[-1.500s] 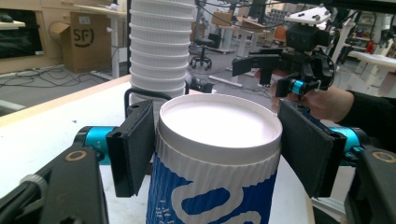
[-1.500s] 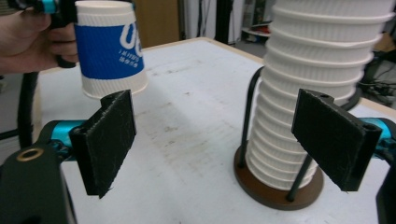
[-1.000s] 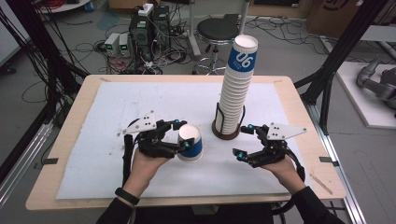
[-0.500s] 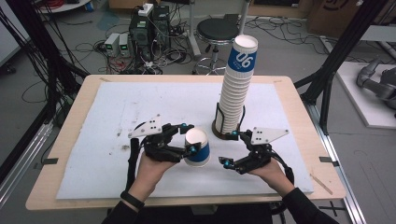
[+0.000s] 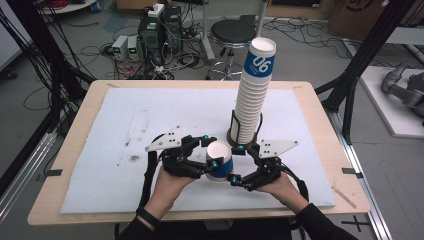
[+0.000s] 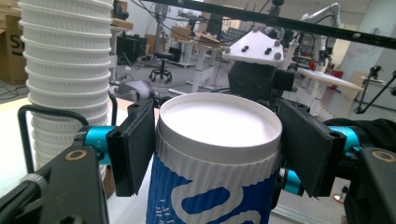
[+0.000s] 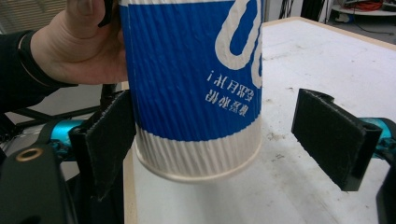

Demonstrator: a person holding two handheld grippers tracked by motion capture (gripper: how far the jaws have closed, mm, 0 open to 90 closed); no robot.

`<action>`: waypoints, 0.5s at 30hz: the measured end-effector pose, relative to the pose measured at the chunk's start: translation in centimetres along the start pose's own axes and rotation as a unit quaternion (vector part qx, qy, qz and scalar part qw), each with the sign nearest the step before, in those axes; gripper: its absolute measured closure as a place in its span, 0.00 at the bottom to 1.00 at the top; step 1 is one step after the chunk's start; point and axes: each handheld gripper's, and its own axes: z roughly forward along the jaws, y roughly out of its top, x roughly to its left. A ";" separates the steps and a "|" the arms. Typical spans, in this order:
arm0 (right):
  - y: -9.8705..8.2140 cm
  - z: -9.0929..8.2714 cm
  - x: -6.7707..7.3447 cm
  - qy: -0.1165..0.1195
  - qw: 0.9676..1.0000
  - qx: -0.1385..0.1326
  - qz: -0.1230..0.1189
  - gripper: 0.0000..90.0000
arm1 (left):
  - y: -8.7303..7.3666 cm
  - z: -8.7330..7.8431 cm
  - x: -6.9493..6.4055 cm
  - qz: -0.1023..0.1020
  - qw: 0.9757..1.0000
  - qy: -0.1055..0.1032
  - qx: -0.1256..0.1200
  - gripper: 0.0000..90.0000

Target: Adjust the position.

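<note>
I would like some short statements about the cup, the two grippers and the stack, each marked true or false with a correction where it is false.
1. The left gripper is shut on the blue and white cup. True.
2. The right gripper is shut on the cup. False: its jaws stand open around the cup's lower part, and one jaw is clearly apart from it.
3. The cup stands flat on the white mat. False: it is held above the mat.
4. A tall stack of cups stands in a black holder behind the grippers. True.
5. The held cup is full of liquid. False: it looks empty.
</note>
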 end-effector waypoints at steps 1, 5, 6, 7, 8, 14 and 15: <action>0.0 0.1 0.1 0.003 1.000 0.000 0.001 0.16 | 0.0 0.0 0.0 -0.001 1.000 -0.001 0.000 0.33; 0.1 0.4 0.3 0.013 1.000 0.003 0.002 0.16 | -0.1 0.3 -0.1 -0.004 1.000 -0.008 -0.006 0.33; 0.1 0.5 0.3 0.016 1.000 0.006 -0.001 0.16 | -0.1 0.4 -0.1 -0.004 1.000 -0.010 -0.008 0.33; 0.1 0.6 0.4 0.017 1.000 0.008 -0.003 0.16 | -0.2 0.4 -0.1 -0.003 1.000 -0.010 -0.008 0.33; 0.0 0.8 0.5 0.019 1.000 0.012 -0.003 0.16 | -0.2 0.5 -0.1 -0.003 1.000 -0.012 -0.008 0.33; 0.0 1.4 0.6 0.023 0.999 0.030 -0.010 0.18 | -0.3 0.8 -0.3 -0.003 1.000 -0.020 -0.007 0.33; 0.0 1.3 0.5 0.026 0.999 0.032 -0.008 0.19 | -0.3 0.8 -0.2 -0.003 1.000 -0.019 -0.007 0.33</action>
